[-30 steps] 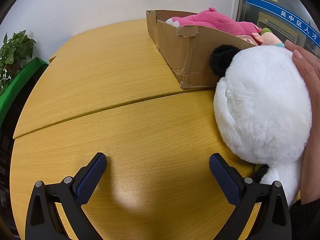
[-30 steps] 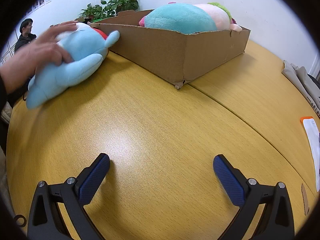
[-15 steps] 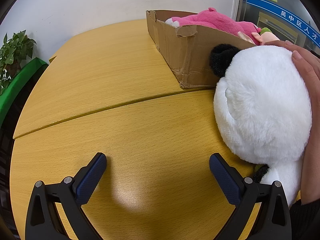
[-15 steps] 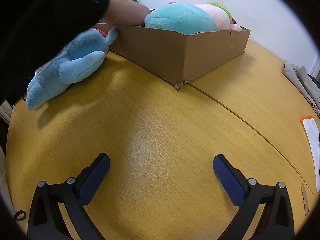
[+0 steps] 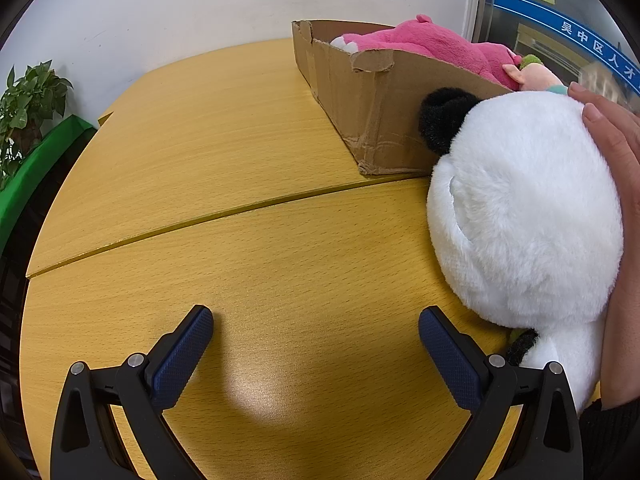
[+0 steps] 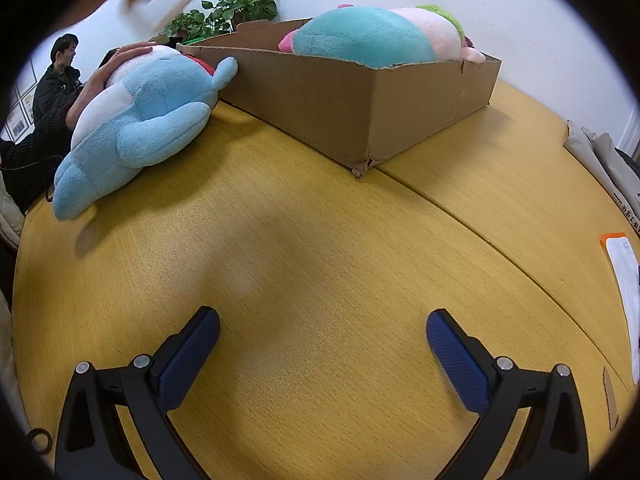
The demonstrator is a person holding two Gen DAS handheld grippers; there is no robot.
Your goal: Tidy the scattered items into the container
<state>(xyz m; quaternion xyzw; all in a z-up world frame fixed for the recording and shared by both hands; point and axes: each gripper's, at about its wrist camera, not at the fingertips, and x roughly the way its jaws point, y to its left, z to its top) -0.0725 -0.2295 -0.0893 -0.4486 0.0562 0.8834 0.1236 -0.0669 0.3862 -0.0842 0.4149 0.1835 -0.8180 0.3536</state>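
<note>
Toys lie out on the yellow table (image 5: pixel 248 264) and must go in the cardboard box (image 6: pixel 360 108). The left gripper (image 5: pixel 316 334) and the right gripper (image 6: pixel 323 334) are both wide apart and hold nothing. The white panda toy (image 5: pixel 520 216) sits just beside the left one, touching the box, with a hand (image 5: pixel 616 168) on it. The blue toy (image 6: pixel 140 120) lies against the box too. A good grab takes a fat, soft part deep between the fingers, then lifts it high over the box wall.
</note>
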